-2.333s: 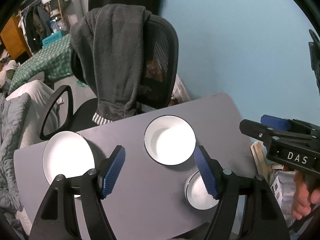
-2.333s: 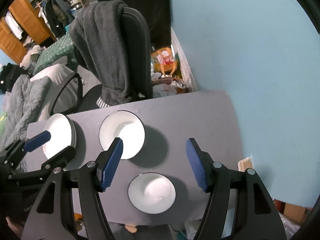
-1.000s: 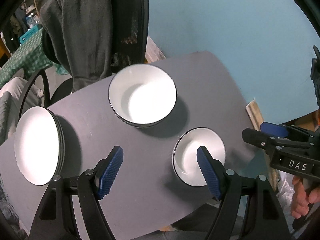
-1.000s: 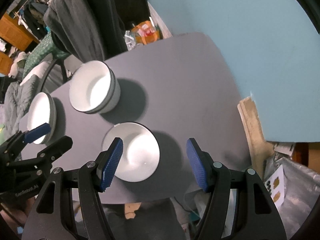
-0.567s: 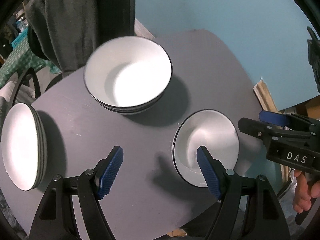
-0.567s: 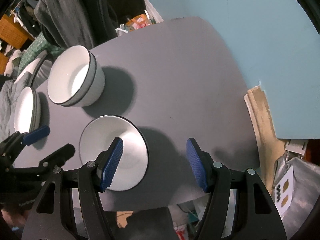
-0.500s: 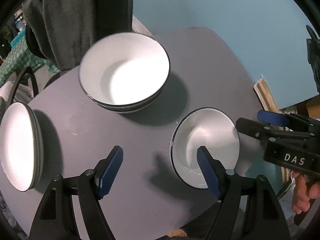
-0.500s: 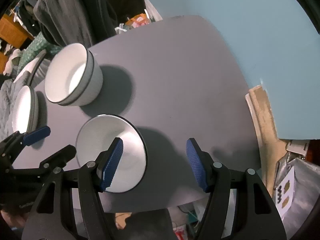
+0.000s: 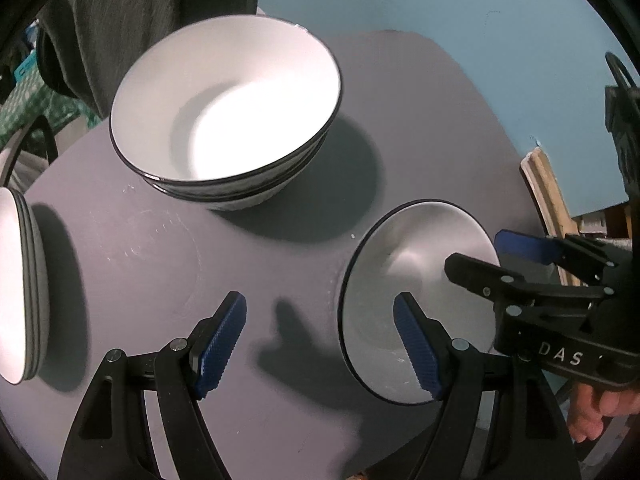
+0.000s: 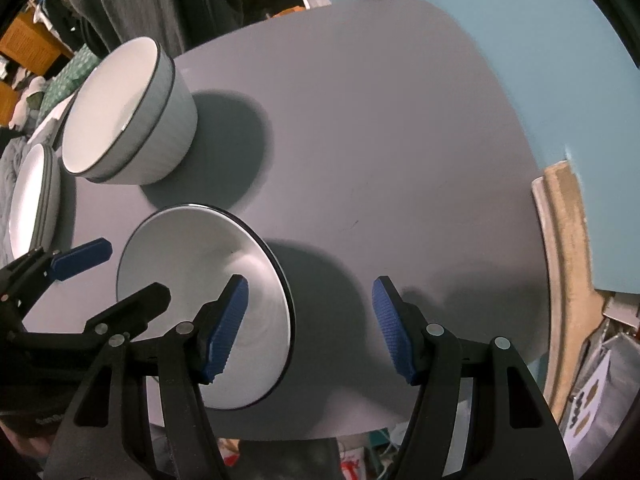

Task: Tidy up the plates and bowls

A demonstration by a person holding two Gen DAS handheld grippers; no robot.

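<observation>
A small white bowl with a dark rim (image 9: 400, 256) (image 10: 188, 276) sits on the grey table (image 9: 160, 260) (image 10: 380, 140) near its front edge. My left gripper (image 9: 320, 344) is open above the bowl's left rim, one blue pad over the inside and one outside. My right gripper (image 10: 310, 328) is open over the bowl's right rim in the same way. Neither touches the bowl. Each gripper shows in the other's view: the right gripper (image 9: 492, 256), the left gripper (image 10: 116, 276). A stack of larger white bowls (image 9: 224, 120) (image 10: 132, 112) stands behind. A stack of white plates (image 9: 16, 300) (image 10: 32, 200) is at the left.
An office chair draped with a grey garment (image 9: 140, 20) stands behind the table. A blue wall (image 9: 440, 8) runs along the right. A wooden board (image 10: 568, 240) leans off the table's right edge. A hand (image 9: 592, 412) holds the right gripper.
Both grippers have come down toward the table, so the small bowl now looms larger between them. The bowls and plates have not moved. The jaws are as wide as before.
</observation>
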